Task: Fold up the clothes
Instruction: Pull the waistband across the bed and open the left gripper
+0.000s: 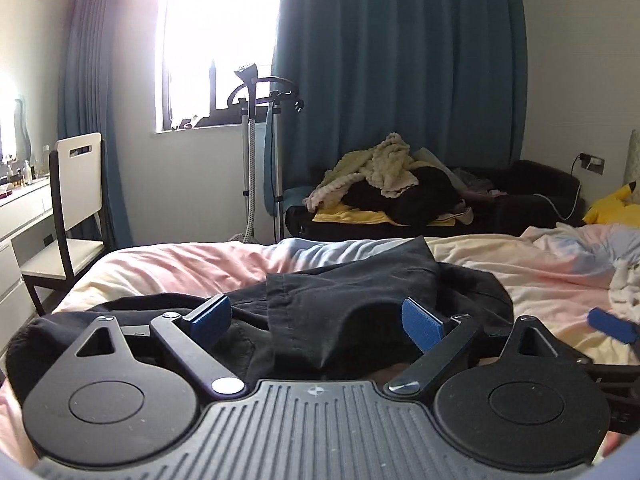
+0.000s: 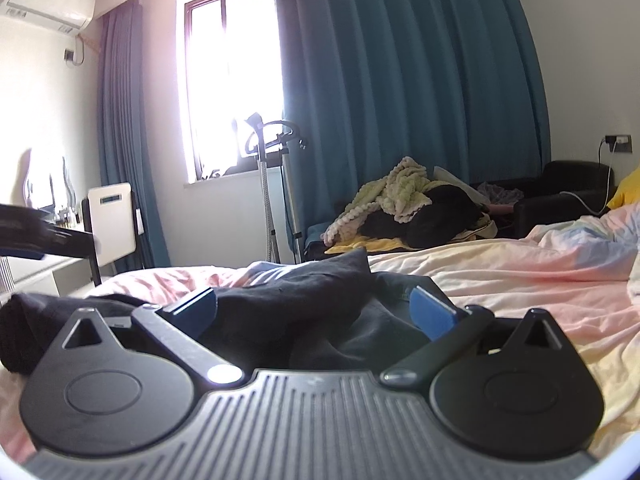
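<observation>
Both pairs of tongs stand spread wide, pinching nothing. Left gripper (image 1: pixel 316 318), black with blue pads, hovers low over the crumpled black cotton garment (image 1: pixel 352 292), whose folded hem rises between the two blue fingertips (image 1: pixel 212 316) without being squeezed by them. Right gripper (image 2: pixel 314 312), of the same make, sits likewise over the same dark cloth (image 2: pixel 296 300), a raised ridge of fabric lying in the gap between its pads; whether the pads touch the cloth I cannot tell.

From largest to smallest: tall teal pleated curtains (image 1: pixel 400 60) hang across the far wall beside a bright window (image 1: pixel 216 36). A bed with a rumpled pastel pink, cream and pale-blue sheet (image 1: pixel 168 264) fills the near ground, and the garment lies on its near edge. Beyond the bed a low black sofa (image 1: pixel 536 184) carries a heap of cream knitted blanket and dark clothing (image 1: pixel 384 176). A white chair with a dark frame (image 1: pixel 76 196) stands at the left next to a white dresser (image 1: pixel 24 208). An upright garment steamer on a pole (image 1: pixel 252 120) stands before the window. A white wall air conditioner (image 2: pixel 44 0) shows in the right wrist view. A yellow plush toy (image 1: pixel 612 208) lies at the far right of the bed.
</observation>
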The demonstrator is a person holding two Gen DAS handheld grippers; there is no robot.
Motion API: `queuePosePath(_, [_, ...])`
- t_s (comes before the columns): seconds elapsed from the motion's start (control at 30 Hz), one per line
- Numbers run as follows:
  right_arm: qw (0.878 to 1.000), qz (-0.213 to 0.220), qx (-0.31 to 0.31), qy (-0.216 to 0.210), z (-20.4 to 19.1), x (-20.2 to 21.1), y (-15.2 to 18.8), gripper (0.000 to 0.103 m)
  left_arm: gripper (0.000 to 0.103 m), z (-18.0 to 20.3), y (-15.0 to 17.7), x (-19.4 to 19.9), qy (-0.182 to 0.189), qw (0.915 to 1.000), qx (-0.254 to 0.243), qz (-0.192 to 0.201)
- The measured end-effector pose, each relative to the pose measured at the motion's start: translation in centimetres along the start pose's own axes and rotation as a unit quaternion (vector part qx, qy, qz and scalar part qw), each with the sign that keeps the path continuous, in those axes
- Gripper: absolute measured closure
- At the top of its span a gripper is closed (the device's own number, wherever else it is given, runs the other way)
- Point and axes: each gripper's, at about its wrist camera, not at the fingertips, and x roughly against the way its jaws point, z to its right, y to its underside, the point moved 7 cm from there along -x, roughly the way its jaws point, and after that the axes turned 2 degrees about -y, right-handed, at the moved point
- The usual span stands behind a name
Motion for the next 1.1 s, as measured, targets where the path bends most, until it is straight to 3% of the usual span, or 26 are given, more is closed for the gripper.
queuePosePath(0.17, [1.0,-0.013,0.01,0.006,-0.4,-1.1,0.9,0.0,0.009,0.4,3.6,-1.3,0.015,0.9995,-0.03,0.001])
queuePosePath(0.3, [1.0,-0.022,0.017,0.009,-0.8,-2.2,1.8,0.0,0.009,-0.4,3.9,-1.0,0.022,0.9996,-0.016,0.01])
queuePosePath(0.47, [0.999,-0.034,0.01,-0.012,-1.9,-4.7,2.1,0.0,0.009,-2.5,3.6,-0.9,-0.011,0.9994,-0.004,0.032])
queuePosePath(0.63, [0.997,-0.036,0.031,-0.067,-5.0,-9.0,0.5,0.0,0.009,-6.5,2.6,-0.2,-0.05,0.9947,0.065,0.062])
queuePosePath(0.73, [0.989,-0.051,0.045,-0.133,-8.2,-12.7,-0.5,0.0,0.009,-8.9,2.6,-0.4,-0.053,0.99,0.11,0.071])
queuePosePath(0.9, [0.966,-0.145,0.047,-0.208,-13.7,-19.6,2.8,0.006,0.009,-9.3,1.9,-0.1,0.013,0.9831,0.137,0.121])
queuePosePath(0.97, [0.958,-0.177,0.063,-0.217,-14.9,-21.5,5.1,0.006,0.009,-9.2,1.9,-0.3,0.024,0.982,0.133,0.132])
queuePosePath(1.07, [0.947,-0.217,0.122,-0.205,-16.0,-22.5,8.7,0.007,0.009,-9.0,2.4,-1.6,0.031,0.9835,0.135,0.116])
queuePosePath(1.1, [0.945,-0.222,0.129,-0.201,-15.8,-22.6,9.4,0.012,0.009,-9.1,2.5,-2.0,0.034,0.9838,0.14,0.107])
